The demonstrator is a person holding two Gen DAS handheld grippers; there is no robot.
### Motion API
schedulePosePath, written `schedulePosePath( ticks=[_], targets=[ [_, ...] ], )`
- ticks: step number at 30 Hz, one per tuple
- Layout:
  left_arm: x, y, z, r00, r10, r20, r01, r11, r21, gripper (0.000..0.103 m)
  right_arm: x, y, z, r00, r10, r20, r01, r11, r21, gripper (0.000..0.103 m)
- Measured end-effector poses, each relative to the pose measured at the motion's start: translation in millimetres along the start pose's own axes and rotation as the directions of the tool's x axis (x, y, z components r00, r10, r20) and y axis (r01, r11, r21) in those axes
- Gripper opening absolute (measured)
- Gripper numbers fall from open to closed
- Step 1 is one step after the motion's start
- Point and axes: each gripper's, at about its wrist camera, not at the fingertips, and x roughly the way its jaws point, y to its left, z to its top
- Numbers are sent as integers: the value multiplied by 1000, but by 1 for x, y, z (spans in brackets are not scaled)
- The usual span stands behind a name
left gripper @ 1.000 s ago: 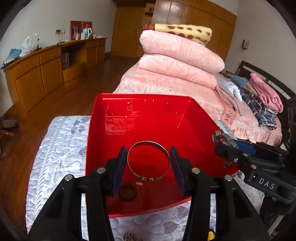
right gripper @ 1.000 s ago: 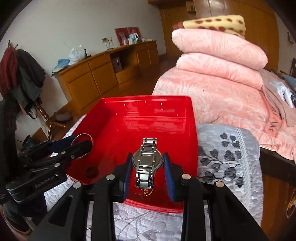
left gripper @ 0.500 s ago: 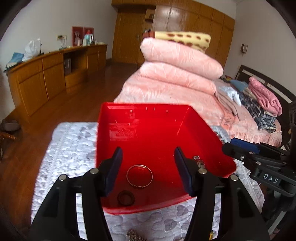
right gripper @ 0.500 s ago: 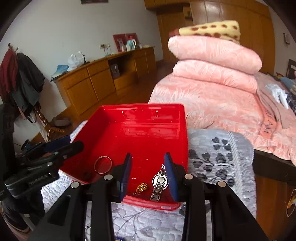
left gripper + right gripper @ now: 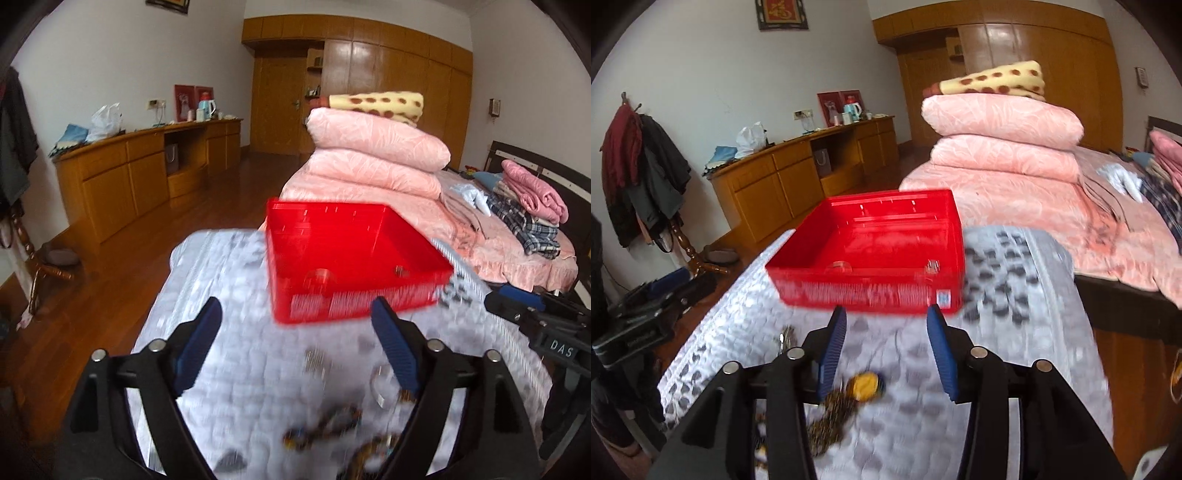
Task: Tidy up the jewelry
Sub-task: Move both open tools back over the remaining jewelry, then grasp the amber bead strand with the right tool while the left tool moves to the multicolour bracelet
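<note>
A red plastic tray point(image 5: 354, 310) point(image 5: 864, 291) stands on the grey quilted cloth. Inside it lie a silver bangle point(image 5: 319, 277) point(image 5: 841, 264) and a metal watch point(image 5: 400, 272) point(image 5: 931, 266). My left gripper point(image 5: 295, 325) is open and empty, drawn back in front of the tray. My right gripper point(image 5: 886, 328) is open and empty, also short of the tray. Loose jewelry lies blurred on the cloth near me: a beaded chain point(image 5: 325, 428), a ring-like piece point(image 5: 380, 384), a gold chain point(image 5: 827, 417) and a yellow piece point(image 5: 866, 384).
The cloth point(image 5: 236, 295) covers a small table with drop-offs left and right. A bed with stacked pink quilts point(image 5: 373, 155) stands behind the tray. A wooden cabinet point(image 5: 140, 177) lines the left wall. The other gripper shows at each view's edge point(image 5: 546, 325) point(image 5: 646, 314).
Both grippers let go over the tray: the bangle and the watch now lie in it. Both grippers then pulled back and up, jaws opened wider, and the loose jewelry came into view.
</note>
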Motion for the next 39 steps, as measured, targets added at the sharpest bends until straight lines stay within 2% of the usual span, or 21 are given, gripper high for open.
schedulePosePath(
  ticks=[5,9,10,17,27,29,33,38,39],
  targets=[
    [-15,13,-35,999,21,-39,-23,999,-31,91,-10,11,-37,999,11,-40,-10,1000,18,60],
    [-21,25,-58,996,26,-83,-30,998,-55,95,-14,21,-58,997,10,-72,-10,1000,1,82],
    [-22,28,-64,995,34,-95,-39,998,-57,96,-14,23,-62,997,-2,-75,1,1000,-8,85],
    [-23,35,-90,985,67,-157,-76,996,-53,97,-3,30,-83,991,-18,-133,15,1000,-24,85],
    [-19,35,-94,985,51,-165,-60,997,-49,97,20,36,-74,983,19,-181,-18,1000,8,84],
    [-16,35,-94,984,45,-170,-54,997,-50,97,30,37,-69,979,-6,-202,7,1000,2,80],
    [-10,35,-93,982,26,-185,-38,997,-62,97,47,38,-68,967,-27,-254,31,999,13,59],
    [-4,36,-92,979,6,-202,-21,997,-71,97,59,38,-69,959,-30,-283,40,999,29,55],
    [-3,36,-92,978,4,-206,-19,997,-72,97,59,40,-70,959,-27,-284,35,999,23,51]
  ],
)
